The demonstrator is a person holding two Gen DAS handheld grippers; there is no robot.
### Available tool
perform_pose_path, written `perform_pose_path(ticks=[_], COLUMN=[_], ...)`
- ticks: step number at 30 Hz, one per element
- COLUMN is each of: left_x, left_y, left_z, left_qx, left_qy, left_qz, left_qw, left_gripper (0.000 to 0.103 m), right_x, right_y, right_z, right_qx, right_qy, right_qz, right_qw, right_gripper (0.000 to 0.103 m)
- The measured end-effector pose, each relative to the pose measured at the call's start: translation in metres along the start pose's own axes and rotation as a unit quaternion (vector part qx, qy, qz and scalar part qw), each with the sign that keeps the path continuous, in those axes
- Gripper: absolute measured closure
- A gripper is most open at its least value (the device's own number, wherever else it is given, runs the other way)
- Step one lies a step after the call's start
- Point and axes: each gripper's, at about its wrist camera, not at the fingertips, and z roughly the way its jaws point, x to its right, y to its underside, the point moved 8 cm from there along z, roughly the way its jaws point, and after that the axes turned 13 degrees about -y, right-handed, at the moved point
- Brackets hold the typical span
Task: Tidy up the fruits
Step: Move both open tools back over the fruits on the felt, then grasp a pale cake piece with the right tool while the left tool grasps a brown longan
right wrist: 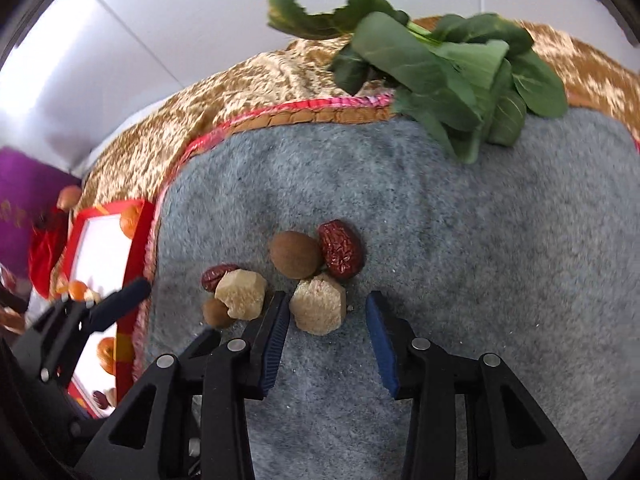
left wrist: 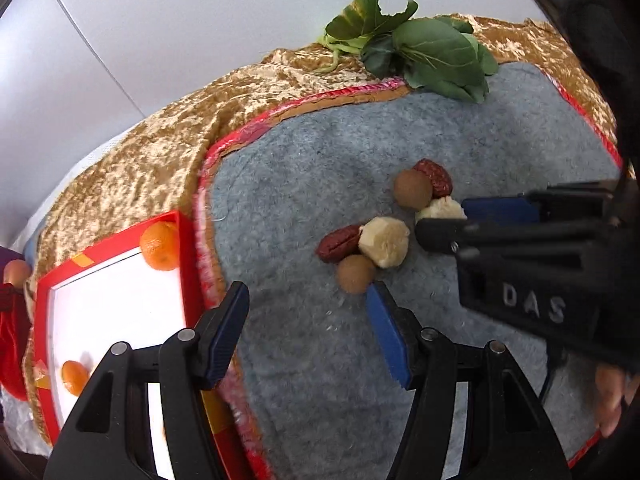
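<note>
On the grey mat (right wrist: 480, 260) lie two red dates (right wrist: 340, 250) (right wrist: 216, 276), two brown longans (right wrist: 296, 254) (right wrist: 216, 312) and two pale chunks (right wrist: 318, 308) (right wrist: 242, 294). My right gripper (right wrist: 328, 320) points down over the nearer chunk, which sits between its blue pads against the left one; a gap shows at the right pad. The left wrist view shows the right gripper (left wrist: 442, 218) straddling that chunk (left wrist: 440, 208). My left gripper (left wrist: 308, 332) stands open and empty just short of a longan (left wrist: 354, 274). The red tray (left wrist: 188, 264) to the left holds tangerines (left wrist: 160, 246).
A bunch of leafy greens (left wrist: 420, 52) lies at the far edge of the mat, over its red trim. Crumpled gold cloth (left wrist: 140, 160) covers the table around the mat. A person's hand (left wrist: 612, 396) holds the right gripper. A purple thing (right wrist: 24, 200) stands beyond the tray.
</note>
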Motion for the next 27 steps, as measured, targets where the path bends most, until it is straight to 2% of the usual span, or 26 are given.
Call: perform_pose_path(ticks=[1, 3, 5, 9, 11, 13, 14, 16, 21, 27], left_x=[0.003, 0.011, 0.018, 0.02, 0.022, 0.025, 0.025, 0.024, 0.012, 0.003], left_y=[-0.002, -0.004, -0.006, -0.008, -0.007, -0.005, -0.004, -0.002, 0.002, 0.005], left_z=[0.001, 0.003, 0.006, 0.009, 0.01, 0.008, 0.008, 0.007, 0.003, -0.011], left_qx=[0.0, 0.001, 0.004, 0.011, 0.008, 0.01, 0.013, 0.013, 0.013, 0.025], left_qy=[0.012, 0.027, 0.021, 0.034, 0.055, 0.058, 0.054, 0.058, 0.071, 0.067], left_qz=[-0.003, -0.001, 0.012, 0.008, 0.003, 0.01, 0.016, 0.016, 0.001, -0.004], left_qw=[0.9999, 0.9996, 0.9997, 0.9993, 0.9985, 0.9982, 0.9983, 0.9981, 0.9974, 0.9974], left_gripper=[0.042, 0.042, 0.042, 0.045, 0.061, 0.068, 0.077, 0.084, 0.084, 0.084], right_x=[0.0, 0.001, 0.008, 0.018, 0.021, 0.022, 0.022, 0.022, 0.023, 0.007], right_y=[0.0, -0.002, -0.001, -0.001, -0.002, -0.003, -0.004, -0.004, -0.004, -0.003], right_z=[0.0, -0.002, -0.006, -0.015, -0.019, -0.021, -0.023, -0.027, -0.035, -0.033], right_qx=[-0.002, -0.001, 0.0, 0.004, 0.006, 0.008, 0.009, 0.011, 0.012, 0.01], right_qy=[-0.013, -0.036, -0.057, -0.068, -0.071, -0.081, -0.088, -0.097, -0.11, -0.128], right_qz=[0.008, 0.033, 0.059, 0.074, 0.079, 0.085, 0.088, 0.088, 0.091, 0.086], right_qw=[1.0, 0.999, 0.997, 0.995, 0.994, 0.993, 0.992, 0.991, 0.99, 0.988], right_gripper=[0.073, 0.075, 0.075, 0.075, 0.075, 0.075, 0.075, 0.075, 0.075, 0.075])
